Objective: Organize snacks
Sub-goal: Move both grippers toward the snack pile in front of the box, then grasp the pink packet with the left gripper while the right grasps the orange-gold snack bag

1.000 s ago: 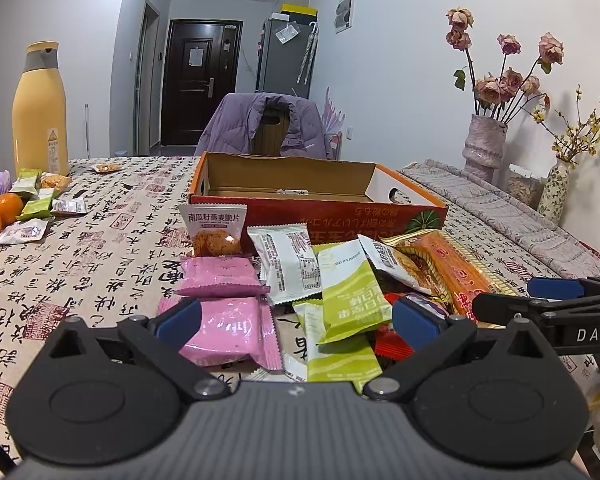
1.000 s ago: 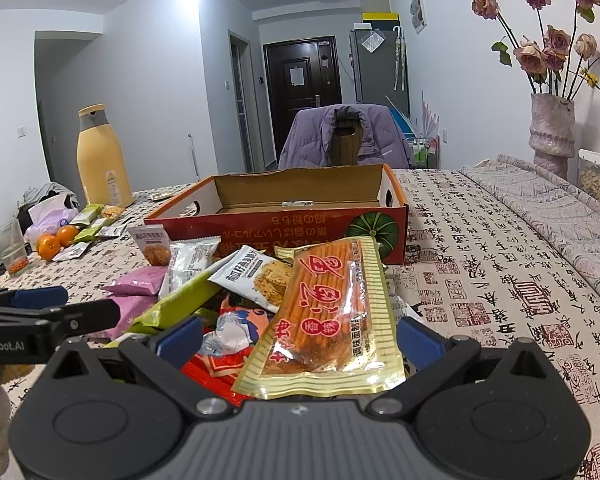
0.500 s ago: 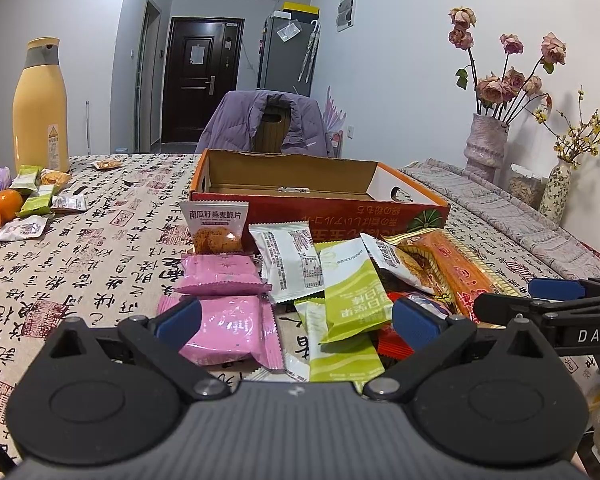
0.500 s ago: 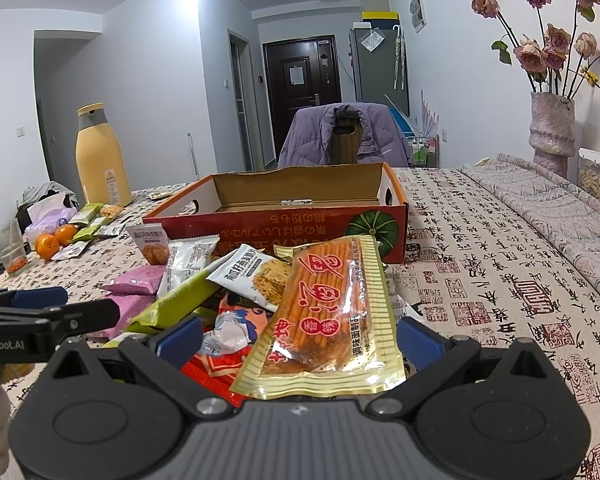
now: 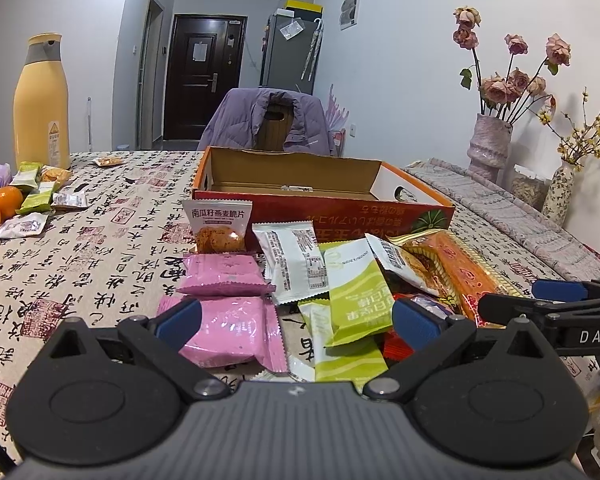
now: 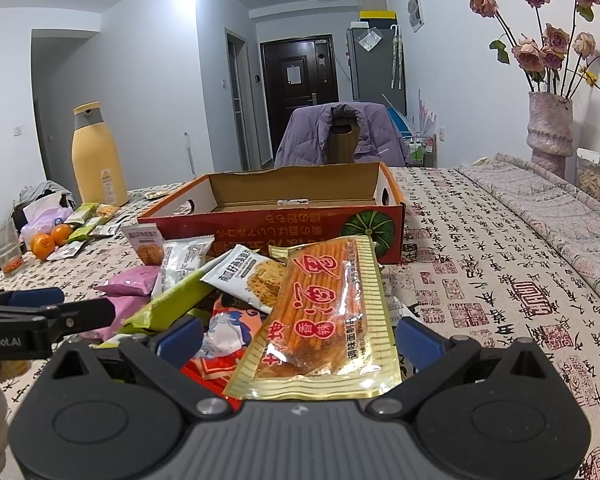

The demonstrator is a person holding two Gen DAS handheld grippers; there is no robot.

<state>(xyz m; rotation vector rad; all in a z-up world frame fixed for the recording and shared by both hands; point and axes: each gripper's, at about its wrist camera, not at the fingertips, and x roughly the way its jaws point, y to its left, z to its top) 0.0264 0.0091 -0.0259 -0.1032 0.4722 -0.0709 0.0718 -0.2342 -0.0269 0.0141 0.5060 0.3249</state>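
Observation:
A pile of snack packets lies on the patterned tablecloth before an open orange cardboard box (image 5: 284,184), which also shows in the right wrist view (image 6: 300,200). My left gripper (image 5: 296,320) is open, hovering just short of two pink packets (image 5: 228,328) and green packets (image 5: 356,300). My right gripper (image 6: 296,340) is open, its fingers either side of a large orange-and-gold packet (image 6: 324,316). A white oat-crisp packet (image 5: 218,224) leans on the box front. The box looks empty inside.
A tall yellow bottle (image 5: 40,100), oranges (image 5: 0,208) and more small packets (image 5: 44,192) sit at the far left. Vases with dried flowers (image 5: 492,144) stand at the right by the wall. A chair with a purple jacket (image 5: 272,120) is behind the box.
The left wrist view has shifted slightly, with the box and pile a little lower and nearer. Both grippers stay open. No packet has moved.

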